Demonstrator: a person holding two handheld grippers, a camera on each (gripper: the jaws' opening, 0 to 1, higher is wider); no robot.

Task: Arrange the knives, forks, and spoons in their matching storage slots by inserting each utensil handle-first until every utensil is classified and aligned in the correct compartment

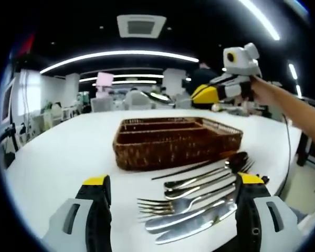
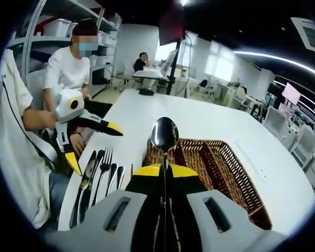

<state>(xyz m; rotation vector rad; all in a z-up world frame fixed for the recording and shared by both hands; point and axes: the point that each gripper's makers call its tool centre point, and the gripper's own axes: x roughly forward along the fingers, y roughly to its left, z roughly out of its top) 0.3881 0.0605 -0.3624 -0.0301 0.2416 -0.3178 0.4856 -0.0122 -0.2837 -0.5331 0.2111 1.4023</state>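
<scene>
Spoon held above the basket; remaining cutlery laid on the surface.
A spoon (image 2: 164,134) is clamped in the right gripper (image 2: 165,170) over the wicker basket (image 1: 173,143). The left gripper (image 1: 173,210) is spread wide, ungrasping, around forks (image 1: 168,206) and knives (image 1: 191,223) beside the basket on the white surface (image 1: 63,152).

I saw the brown woven wicker tray (image 1: 176,140) sitting mid-table on the white table (image 1: 68,152), the silver metal cutlery pile (image 1: 197,202) just before it, my right gripper (image 2: 165,170) gripping a shiny metal spoon (image 2: 164,135) above the tray.

Left gripper view looks low across the table (image 1: 58,152); right gripper view looks down its length; both share the wicker tray (image 1: 173,144).
</scene>
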